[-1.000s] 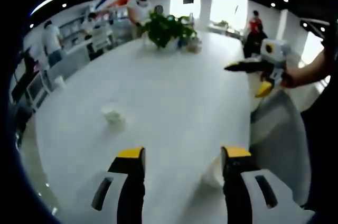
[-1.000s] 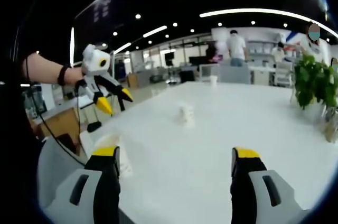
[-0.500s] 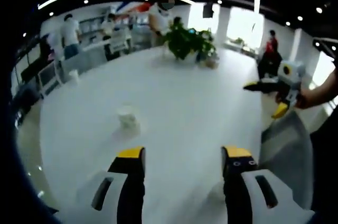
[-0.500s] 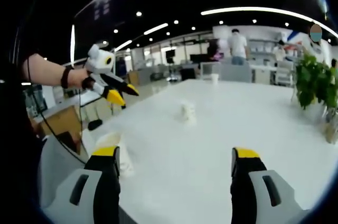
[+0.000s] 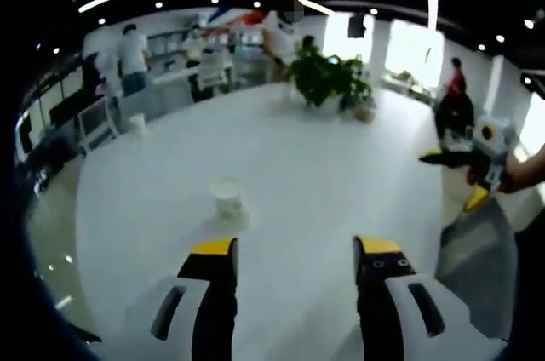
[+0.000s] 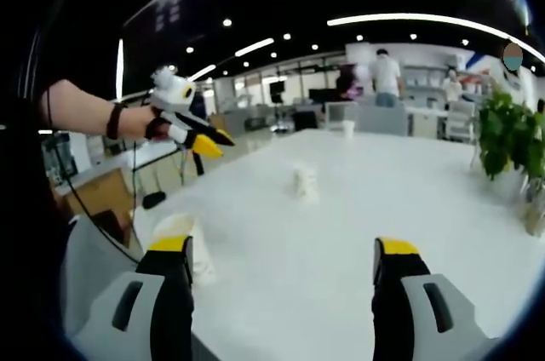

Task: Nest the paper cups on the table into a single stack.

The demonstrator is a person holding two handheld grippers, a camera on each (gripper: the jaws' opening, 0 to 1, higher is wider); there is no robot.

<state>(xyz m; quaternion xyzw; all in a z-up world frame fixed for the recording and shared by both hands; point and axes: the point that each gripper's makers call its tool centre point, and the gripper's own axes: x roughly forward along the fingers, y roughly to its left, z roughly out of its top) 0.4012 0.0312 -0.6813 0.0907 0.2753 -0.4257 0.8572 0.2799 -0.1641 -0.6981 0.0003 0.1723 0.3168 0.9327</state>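
Ahead, beyond the gaping left claw point(image 5: 294, 250) — a paper cup point(image 5: 228, 200).

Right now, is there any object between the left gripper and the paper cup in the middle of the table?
Nothing visible stands between them. The left gripper is open and empty, and only bare white table lies between its jaws and the paper cup ahead.

Both views look low across the white table point(image 5: 324, 165), sharing its middle cup point(image 6: 304, 180).

white paper cup point(image 5: 227, 200), white table point(image 5: 306, 165), green plant point(image 5: 328, 77)
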